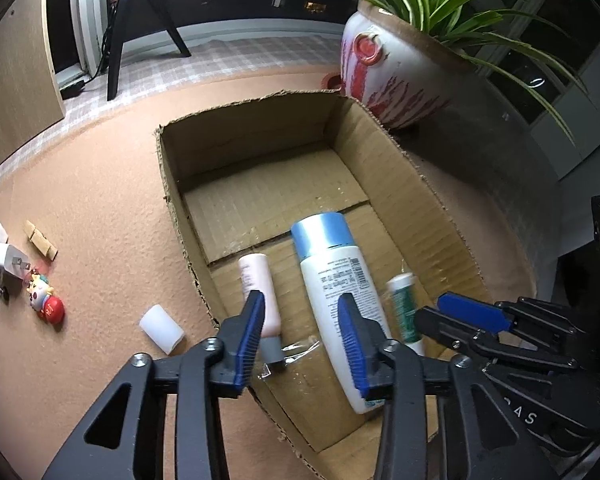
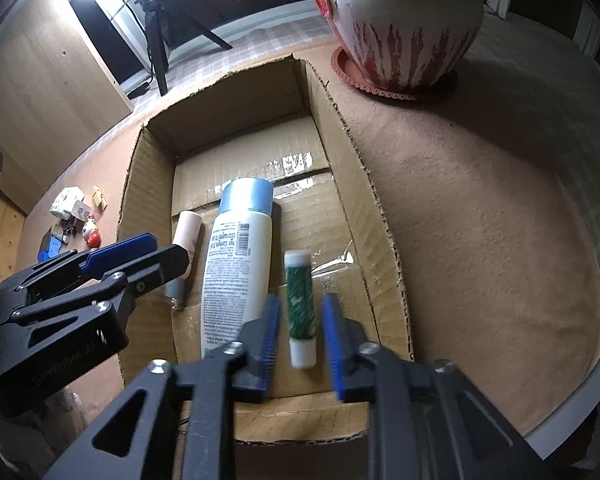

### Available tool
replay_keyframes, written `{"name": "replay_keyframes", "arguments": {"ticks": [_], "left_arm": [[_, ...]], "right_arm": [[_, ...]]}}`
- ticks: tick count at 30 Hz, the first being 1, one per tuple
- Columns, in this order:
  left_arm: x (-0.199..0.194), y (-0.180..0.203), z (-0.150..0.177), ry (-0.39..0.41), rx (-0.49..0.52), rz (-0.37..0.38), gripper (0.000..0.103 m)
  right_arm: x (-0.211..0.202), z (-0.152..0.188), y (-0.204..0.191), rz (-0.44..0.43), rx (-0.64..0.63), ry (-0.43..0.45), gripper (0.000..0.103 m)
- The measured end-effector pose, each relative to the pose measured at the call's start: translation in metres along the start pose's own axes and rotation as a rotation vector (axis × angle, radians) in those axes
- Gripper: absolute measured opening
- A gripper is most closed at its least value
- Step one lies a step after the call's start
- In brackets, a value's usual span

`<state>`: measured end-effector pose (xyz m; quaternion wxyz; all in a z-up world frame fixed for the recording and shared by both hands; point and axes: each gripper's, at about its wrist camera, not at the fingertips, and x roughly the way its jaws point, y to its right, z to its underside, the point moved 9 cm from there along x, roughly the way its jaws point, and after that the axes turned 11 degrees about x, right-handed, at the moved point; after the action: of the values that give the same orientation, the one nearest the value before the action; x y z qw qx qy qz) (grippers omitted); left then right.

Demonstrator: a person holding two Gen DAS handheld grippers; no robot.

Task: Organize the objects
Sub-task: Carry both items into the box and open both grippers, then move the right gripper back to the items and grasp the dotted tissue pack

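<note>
An open cardboard box (image 2: 342,168) sits on the worktop (image 2: 480,208), and three items lie flat on its floor, side by side, their long axes all running from the near wall toward the far wall. The white bottle (image 2: 236,268) is in the middle with its blue cap (image 2: 246,196) pointing to the far wall; its back label carries a barcode and small print, too blurred to read. To its left lies the slimmer pink bottle (image 2: 188,242), grey cap toward the near side. To its right lies the green-patterned tube (image 2: 299,304), with white ends, a little apart from the bottle. The right gripper (image 2: 300,332) hangs just over the tube with its blue-padded fingers spread to either side of it, not pinching it; whether a pad brushes it cannot be told. The left gripper (image 1: 302,332) is also spread wide and holds nothing, poised above the box's near-left part, one finger over the pink bottle (image 1: 260,292) and the other over the white bottle (image 1: 340,300). Outside the box, on the worktop to the left, lie a white cylinder (image 1: 162,328), a small figurine (image 1: 46,300), a white plug adapter (image 1: 6,258) and a wooden clothespin (image 1: 40,238). A potted plant (image 1: 396,64) stands beyond the box's far right corner.
</note>
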<state>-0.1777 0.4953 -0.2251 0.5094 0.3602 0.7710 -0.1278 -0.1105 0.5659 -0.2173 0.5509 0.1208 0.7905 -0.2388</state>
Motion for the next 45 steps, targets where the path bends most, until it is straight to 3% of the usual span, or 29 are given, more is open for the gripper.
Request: {"name": "replay_keyframes", "arguments": {"ticks": [13,20,28,35,45], "left_arm": [[-0.047,-0.027,0.012,0.085,-0.063,0.011,0.045],[-0.094,-0.067,0.032,0.15,-0.129,0.009,0.045],[-0.136,-0.149,0.085,0.178,-0.248,-0.063,0.045],[-0.174,-0.236,0.159,0.181,-0.389,-0.155,0.045],[-0.223,-0.302,0.239,0.191,-0.529,-0.243,0.045]], "right_arm": [[-0.022,0.005,-0.015,-0.026,-0.01,0.056,0.035],[-0.037,0.008,-0.051,-0.058,-0.064,0.096,0.035],[-0.034,0.003,-0.132,-0.158,-0.147,0.082,0.035],[-0.013,-0.003,-0.227,-0.233,-0.25,0.033,0.035],[0.061,-0.019,-0.357,-0.298,-0.323,-0.106,0.037]]}}
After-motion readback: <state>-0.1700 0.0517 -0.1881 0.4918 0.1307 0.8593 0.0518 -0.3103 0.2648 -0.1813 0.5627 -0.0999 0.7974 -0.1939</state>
